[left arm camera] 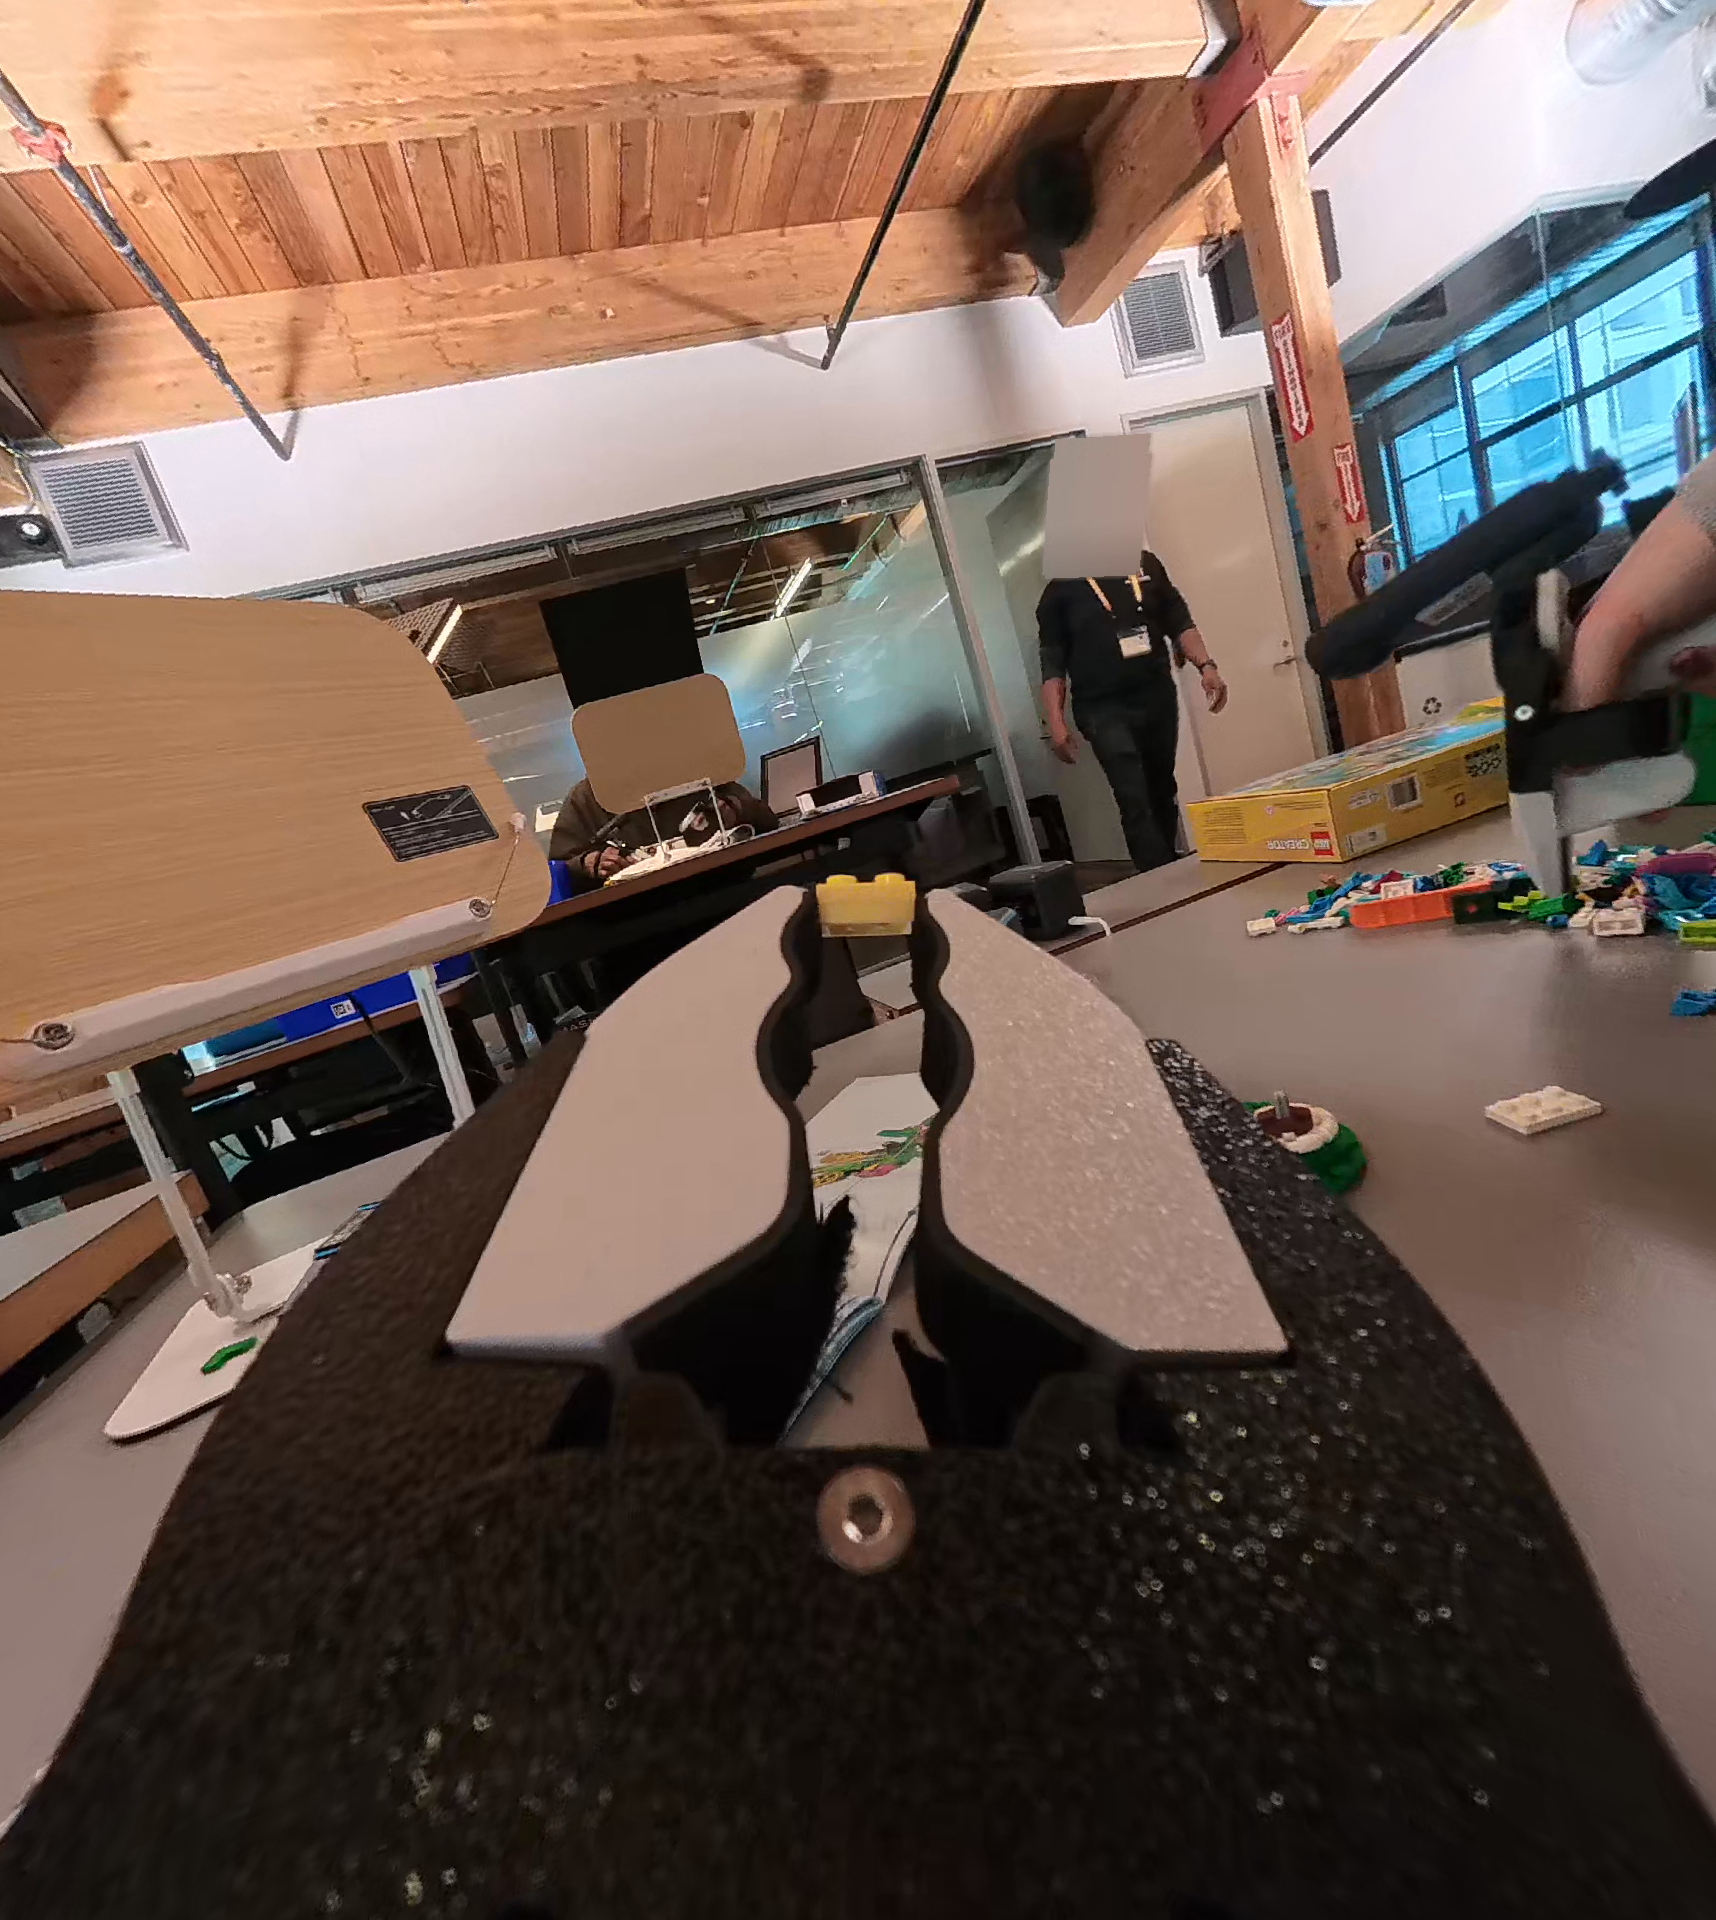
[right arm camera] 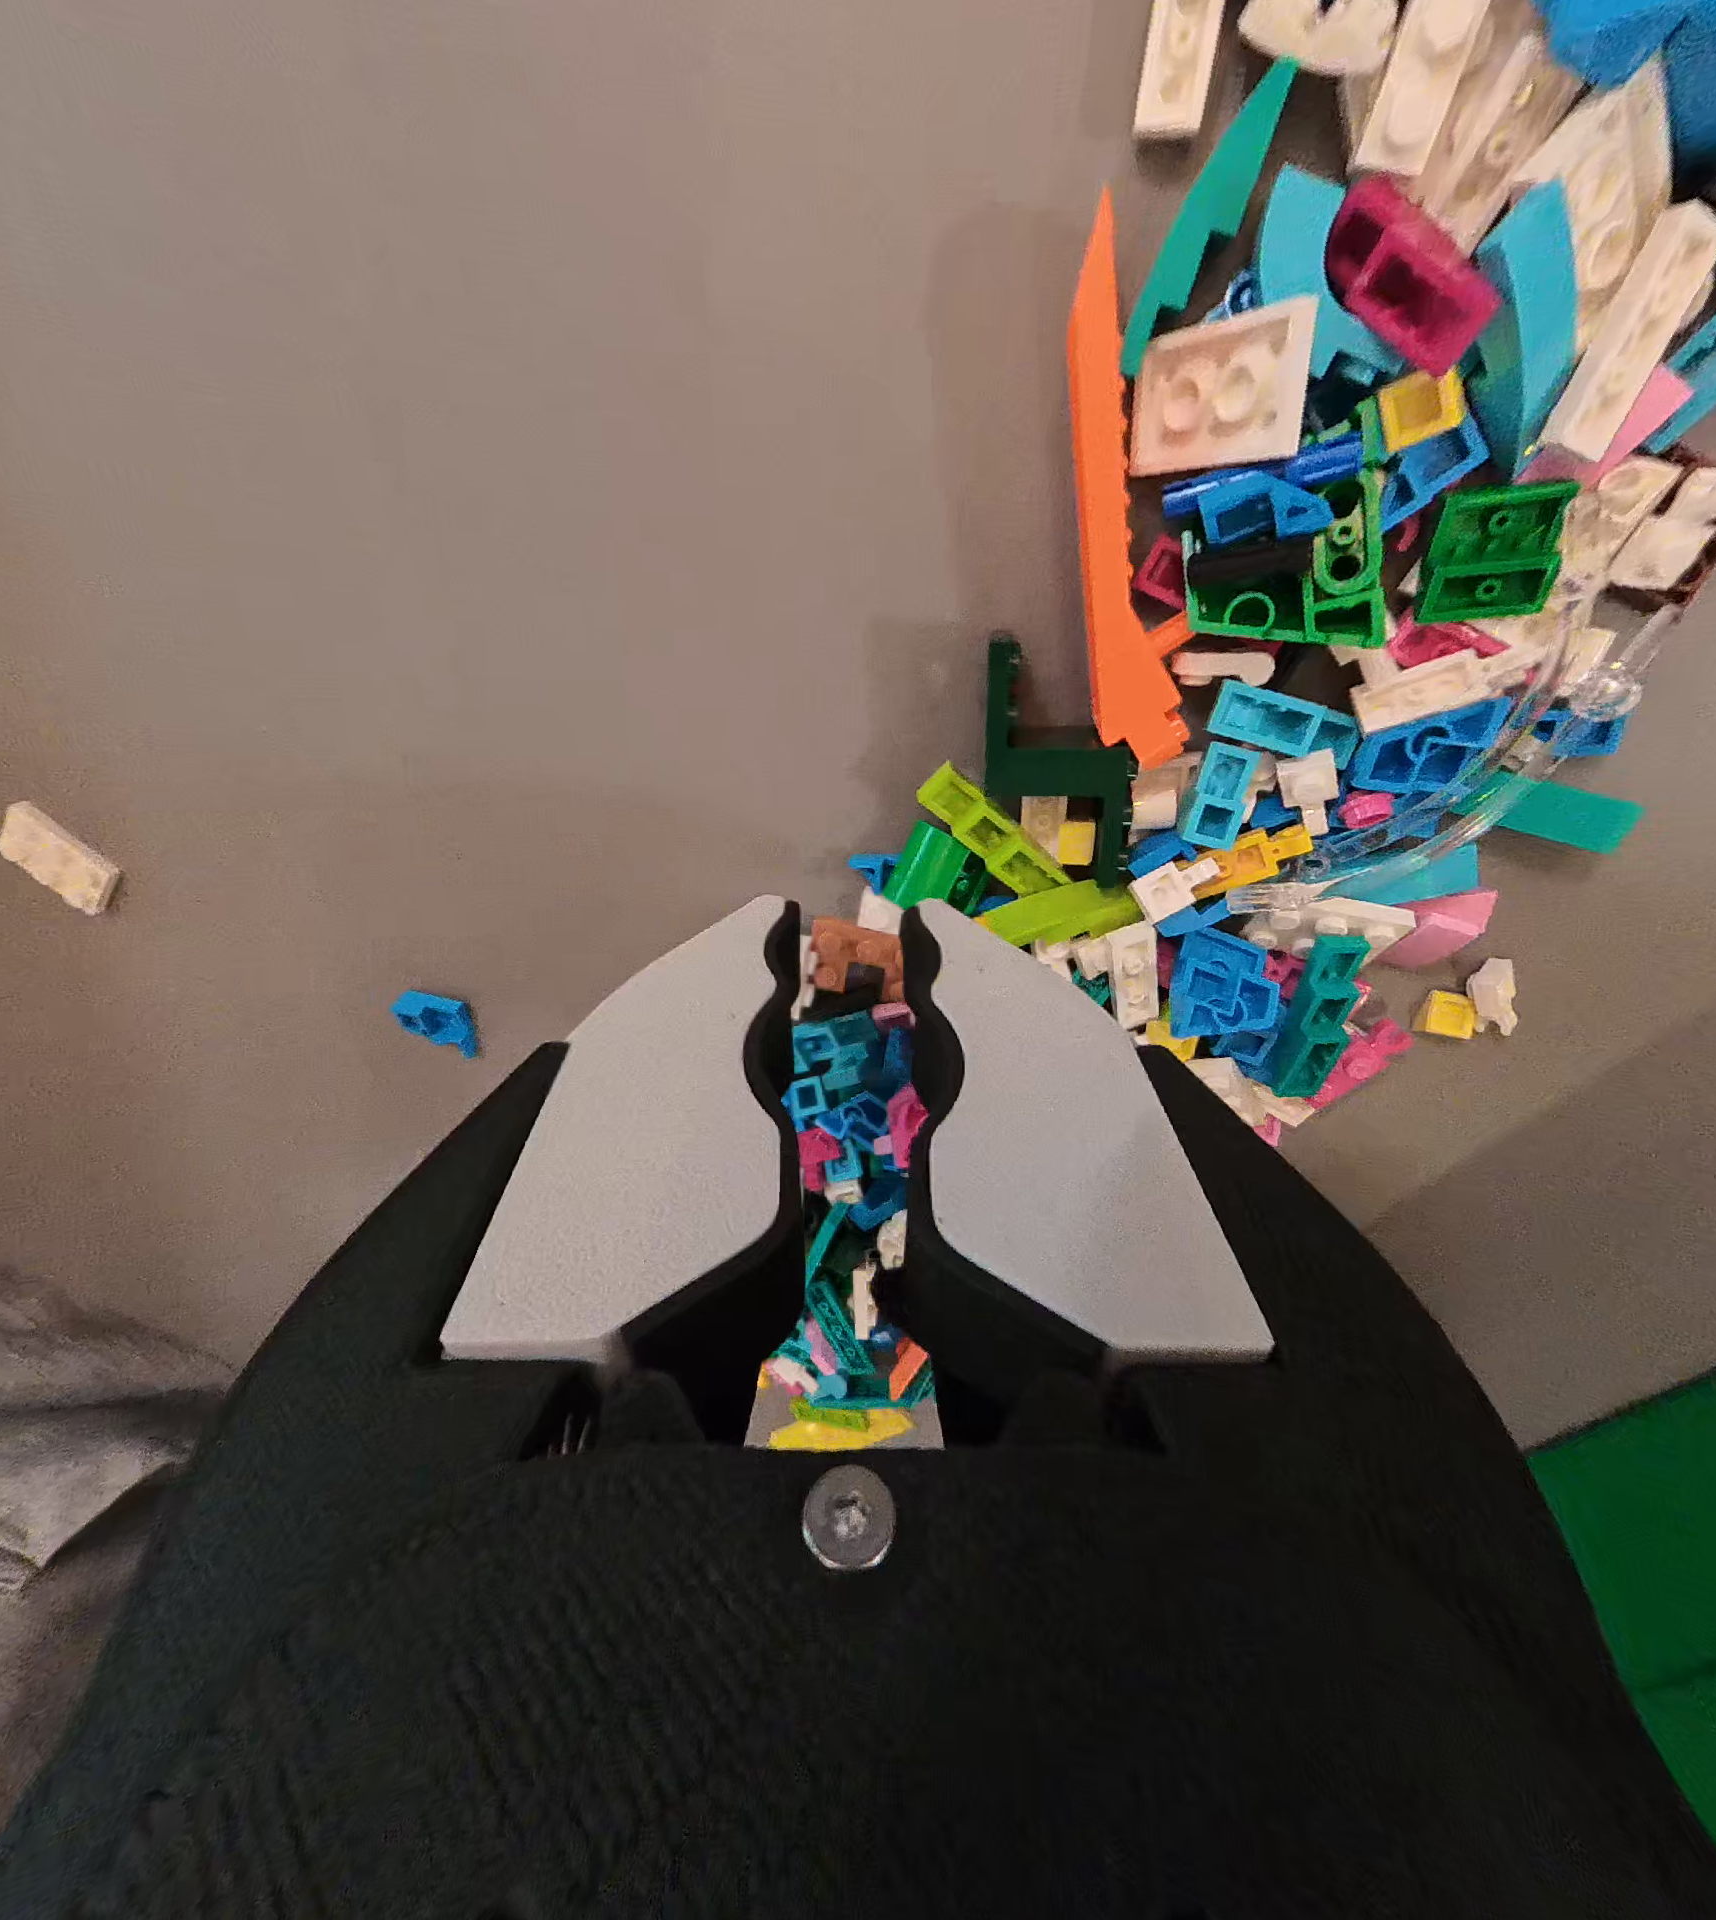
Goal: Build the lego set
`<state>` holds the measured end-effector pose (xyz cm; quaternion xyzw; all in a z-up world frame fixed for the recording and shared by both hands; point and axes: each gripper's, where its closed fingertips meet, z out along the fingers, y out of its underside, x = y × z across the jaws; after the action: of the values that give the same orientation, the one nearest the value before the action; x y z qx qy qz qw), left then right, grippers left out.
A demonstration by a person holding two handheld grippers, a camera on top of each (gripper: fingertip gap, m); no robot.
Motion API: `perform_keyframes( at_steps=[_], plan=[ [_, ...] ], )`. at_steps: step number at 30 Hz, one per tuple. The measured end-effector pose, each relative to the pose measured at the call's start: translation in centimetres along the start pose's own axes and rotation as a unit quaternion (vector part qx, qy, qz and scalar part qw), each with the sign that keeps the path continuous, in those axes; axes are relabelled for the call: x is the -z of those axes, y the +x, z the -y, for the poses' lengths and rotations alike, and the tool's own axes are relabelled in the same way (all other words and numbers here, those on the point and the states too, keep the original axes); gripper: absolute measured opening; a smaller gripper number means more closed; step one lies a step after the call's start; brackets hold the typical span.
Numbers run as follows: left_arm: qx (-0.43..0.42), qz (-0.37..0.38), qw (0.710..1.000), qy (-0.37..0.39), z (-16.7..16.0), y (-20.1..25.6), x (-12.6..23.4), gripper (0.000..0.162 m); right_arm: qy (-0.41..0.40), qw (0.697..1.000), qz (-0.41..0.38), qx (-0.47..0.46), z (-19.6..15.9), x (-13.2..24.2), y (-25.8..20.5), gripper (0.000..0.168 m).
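My left gripper (left arm camera: 864, 896) is raised above the grey table (left arm camera: 1456, 1351) and is shut on a small yellow brick (left arm camera: 866, 914) at its fingertips. My right gripper (right arm camera: 852, 930) points down into a heap of loose coloured bricks (right arm camera: 1353, 623). Its jaws stand close on either side of a small brown piece (right arm camera: 849, 954), which fills the gap between them. The right gripper also shows in the left wrist view (left arm camera: 1550, 842), held by a hand over the heap (left arm camera: 1664, 899). An open instruction booklet (left arm camera: 875, 1153) lies under my left gripper.
A small green, white and brown assembly (left arm camera: 1311, 1138), a white plate (left arm camera: 1543, 1109) and a blue piece (left arm camera: 1704, 1001) lie loose. A yellow set box (left arm camera: 1353, 800) stands behind. A wooden board on a stand (left arm camera: 158, 810) is at left. Two people are farther back. A green surface (right arm camera: 1685, 1558) is at right. The left gripper's tips are roughly 40 centimeters from the right gripper's.
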<state>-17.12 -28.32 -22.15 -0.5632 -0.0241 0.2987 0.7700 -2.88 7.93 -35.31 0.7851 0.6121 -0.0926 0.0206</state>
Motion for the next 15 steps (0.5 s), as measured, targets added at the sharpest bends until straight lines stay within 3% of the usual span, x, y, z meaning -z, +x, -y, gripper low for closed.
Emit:
perform_keyframes(
  at_steps=[9,15],
  plan=[
    [0.010,-0.010,1.000,0.009,0.3,0.2,0.1,0.016,-0.024,0.999,0.011,-0.034,-0.7,-0.8,0.3,0.018],
    [0.005,-0.024,1.000,0.010,0.4,0.8,0.0,0.016,-0.022,1.000,-0.003,-0.001,-0.9,-0.1,-0.7,0.019]
  ],
)
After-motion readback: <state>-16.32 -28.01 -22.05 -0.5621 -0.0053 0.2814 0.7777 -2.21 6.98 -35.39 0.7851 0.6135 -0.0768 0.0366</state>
